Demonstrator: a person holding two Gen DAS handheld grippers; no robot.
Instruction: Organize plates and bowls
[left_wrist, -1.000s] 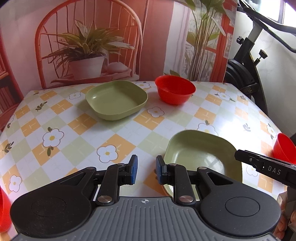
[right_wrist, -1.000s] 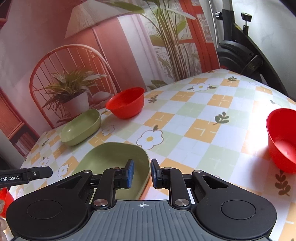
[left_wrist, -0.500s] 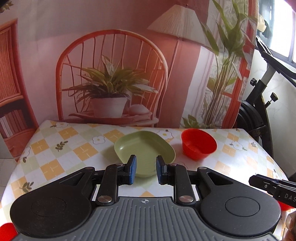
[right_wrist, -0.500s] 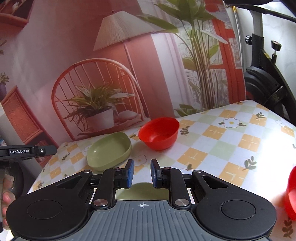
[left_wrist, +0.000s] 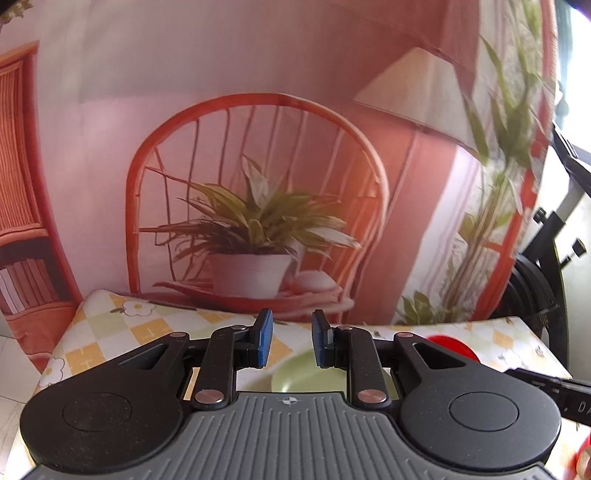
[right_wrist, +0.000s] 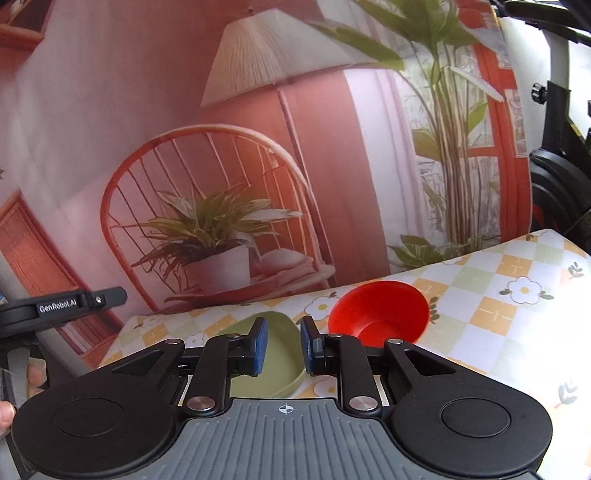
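Both grippers are lifted up and pointed at the backdrop more than at the desk (right_wrist: 517, 317), so nothing is being handled right now. The left gripper (left_wrist: 288, 341) has its jaws spread a little with nothing between them, and the right gripper (right_wrist: 282, 345) is the same, parted and empty. My guess is they're held high like this to get a look over the whole spread before choosing a piece.

The green plate (right_wrist: 277, 354) sits toward the far left corner of the desk, and the red bowl (right_wrist: 380, 314) is just beside it on the right, close but I can't tell if they touch. In the left view the plate (left_wrist: 306, 373) peeks out right under the jaws. Nothing's stacked yet, so the sorting looks barely begun.
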